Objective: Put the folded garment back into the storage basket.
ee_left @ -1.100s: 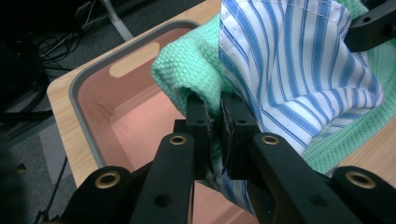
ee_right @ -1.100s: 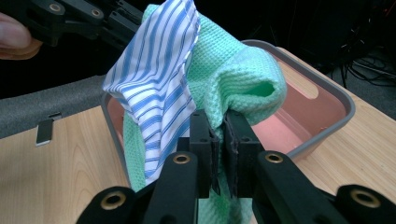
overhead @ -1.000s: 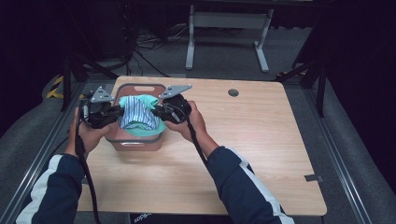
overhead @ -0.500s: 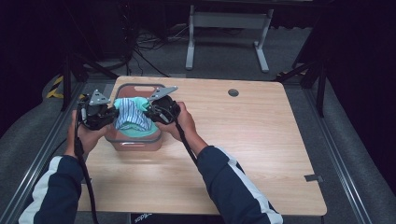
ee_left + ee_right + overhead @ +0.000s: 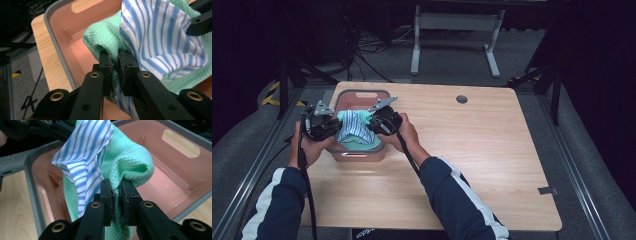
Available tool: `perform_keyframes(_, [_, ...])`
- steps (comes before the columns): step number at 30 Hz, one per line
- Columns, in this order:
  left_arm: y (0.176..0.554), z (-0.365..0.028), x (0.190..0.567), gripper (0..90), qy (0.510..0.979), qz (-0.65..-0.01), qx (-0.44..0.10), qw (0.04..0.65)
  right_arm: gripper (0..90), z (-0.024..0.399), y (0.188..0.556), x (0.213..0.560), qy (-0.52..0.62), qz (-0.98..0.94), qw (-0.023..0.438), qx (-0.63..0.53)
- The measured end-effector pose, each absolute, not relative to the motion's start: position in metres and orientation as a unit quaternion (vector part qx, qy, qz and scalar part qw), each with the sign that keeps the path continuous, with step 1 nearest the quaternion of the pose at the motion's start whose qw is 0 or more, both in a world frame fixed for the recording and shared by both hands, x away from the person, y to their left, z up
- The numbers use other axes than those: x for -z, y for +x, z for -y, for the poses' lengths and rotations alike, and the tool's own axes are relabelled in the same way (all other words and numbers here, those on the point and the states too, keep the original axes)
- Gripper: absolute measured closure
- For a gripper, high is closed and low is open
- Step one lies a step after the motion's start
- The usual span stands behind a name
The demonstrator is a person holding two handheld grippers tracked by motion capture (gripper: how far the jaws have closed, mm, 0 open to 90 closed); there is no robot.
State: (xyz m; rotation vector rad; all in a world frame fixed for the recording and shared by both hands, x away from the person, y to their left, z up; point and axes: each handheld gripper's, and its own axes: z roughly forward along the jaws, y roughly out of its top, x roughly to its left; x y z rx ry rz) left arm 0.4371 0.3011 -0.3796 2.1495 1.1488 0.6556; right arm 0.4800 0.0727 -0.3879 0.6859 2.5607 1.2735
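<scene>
Dark floor, cables and a grey metal stand surround the pale wooden table (image 5: 472, 150) in the high view, where a pink plastic bin (image 5: 362, 152) with a grey rim sits near the table's left edge. Over the bin, the left gripper (image 5: 333, 126) and the right gripper (image 5: 373, 121) face each other from either side, and a bundle of cloth hangs between them, its long axis running across from one gripper to the other and sagging into the bin. From the left gripper view, the jaws stand nearly together, clamped on a fold of green cloth (image 5: 105, 37) with a knobbly waffle weave; a smooth blue-and-white striped cloth (image 5: 160, 40) with a stitched hem lies against it and drapes toward the far gripper. The bin's glossy inner wall slopes down beside the fold. From the right gripper view, the jaws are likewise pinched on a rolled edge of the green cloth (image 5: 130, 162), while the striped cloth (image 5: 85, 157) rises to a point at the upper left, held there by the other gripper, above the bin's smooth floor.
</scene>
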Motion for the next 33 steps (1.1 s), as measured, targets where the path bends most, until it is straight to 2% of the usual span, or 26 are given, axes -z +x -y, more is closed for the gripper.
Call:
perform_keyframes(8, [0.436, -0.298, 0.384, 75.8, 0.807, -0.437, -0.251, 0.309, 73.9, -0.071, 0.482, 0.395, 0.237, -0.874, 0.093, -0.413])
perform_keyframes(33, [0.420, -0.286, 0.374, 76.7, 0.810, -0.411, -0.251, 0.334, 57.4, -0.053, 0.479, 0.392, 0.249, -0.870, 0.118, -0.410])
